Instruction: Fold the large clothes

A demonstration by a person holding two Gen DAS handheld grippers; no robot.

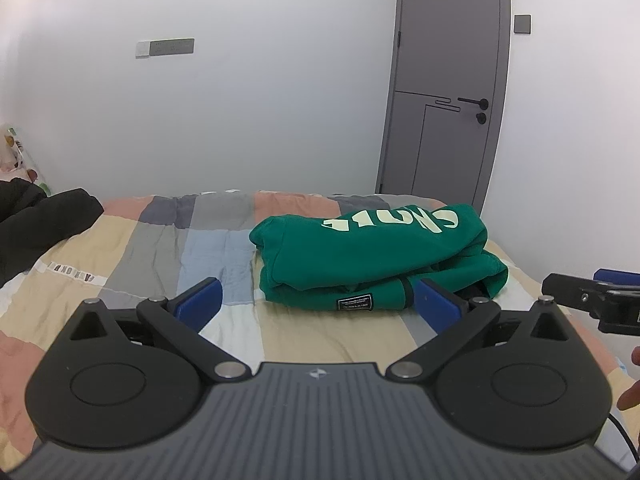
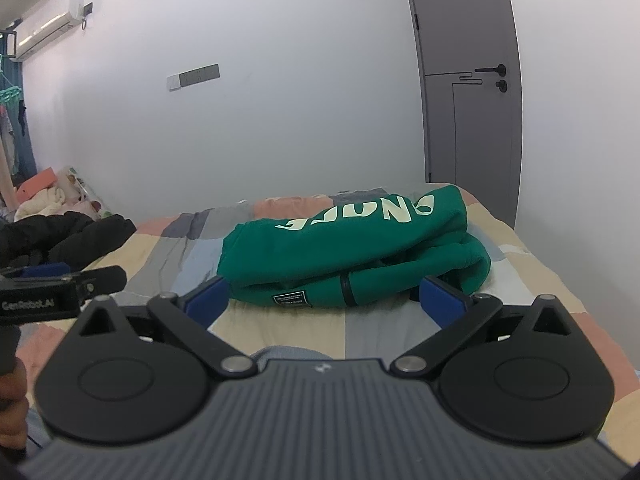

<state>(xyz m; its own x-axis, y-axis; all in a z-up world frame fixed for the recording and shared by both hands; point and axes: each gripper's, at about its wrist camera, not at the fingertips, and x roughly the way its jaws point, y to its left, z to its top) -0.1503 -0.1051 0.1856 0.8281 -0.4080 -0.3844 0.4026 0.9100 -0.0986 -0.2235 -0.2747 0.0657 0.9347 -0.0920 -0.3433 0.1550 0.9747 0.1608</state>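
A green sweatshirt [image 1: 376, 256] with pale lettering lies folded in a thick bundle on the bed, a small black label on its near edge; it also shows in the right wrist view [image 2: 352, 256]. My left gripper [image 1: 318, 300] is open and empty, held just short of the bundle's near edge. My right gripper [image 2: 326, 298] is open and empty, also just in front of the bundle. Each gripper shows at the edge of the other's view: the right one [image 1: 592, 300] and the left one [image 2: 60, 284].
The bed has a patchwork quilt [image 1: 168, 248] in beige, grey, blue and pink. A black garment [image 1: 36, 224] lies at the left of the bed, also in the right wrist view [image 2: 68, 236]. A white wall and a grey door [image 1: 444, 92] stand behind.
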